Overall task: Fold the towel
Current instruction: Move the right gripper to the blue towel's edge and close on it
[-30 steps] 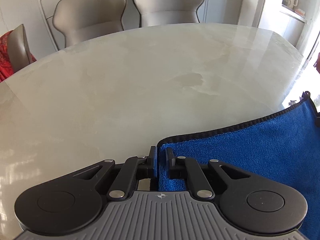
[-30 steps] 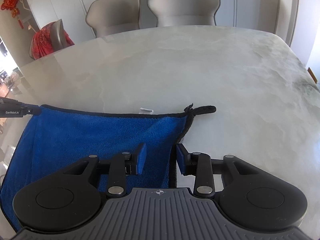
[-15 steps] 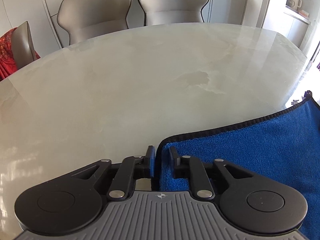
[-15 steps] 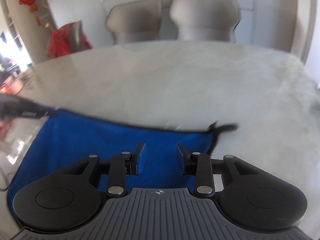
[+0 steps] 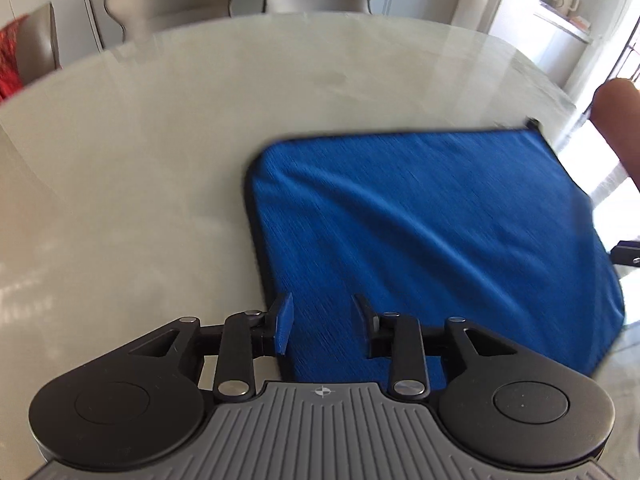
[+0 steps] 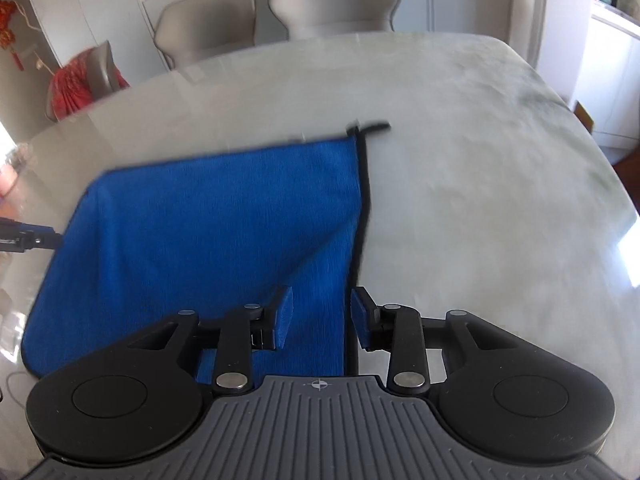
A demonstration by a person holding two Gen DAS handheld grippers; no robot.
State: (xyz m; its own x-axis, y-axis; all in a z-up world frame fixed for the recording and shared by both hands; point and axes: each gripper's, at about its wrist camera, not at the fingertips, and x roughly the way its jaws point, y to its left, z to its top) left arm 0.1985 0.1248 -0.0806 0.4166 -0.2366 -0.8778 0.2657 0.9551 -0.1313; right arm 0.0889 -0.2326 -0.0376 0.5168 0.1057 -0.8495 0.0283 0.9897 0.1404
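A blue towel (image 5: 420,220) with a dark hem lies spread flat on the pale marble table (image 5: 140,160). My left gripper (image 5: 322,312) hovers over its near left part. Its jaws are opening, and the pads press on nothing; the cloth shows below the gap. In the right wrist view the towel (image 6: 220,220) fills the left half, with its hanging loop (image 6: 374,126) at the far right corner. My right gripper (image 6: 322,304) stands open above the towel's right hem, gripping nothing. The view is motion-blurred.
Two grey chairs (image 6: 332,0) stand behind the table's far edge. A third chair with a red cloth (image 6: 72,84) is at the left. A person's finger (image 5: 616,120) shows at the right edge of the left wrist view. The table (image 6: 480,180) extends bare to the right.
My left gripper let go of the towel's corner and its jaws spread. Both grippers drew back toward the near side, so much more of the flat towel shows.
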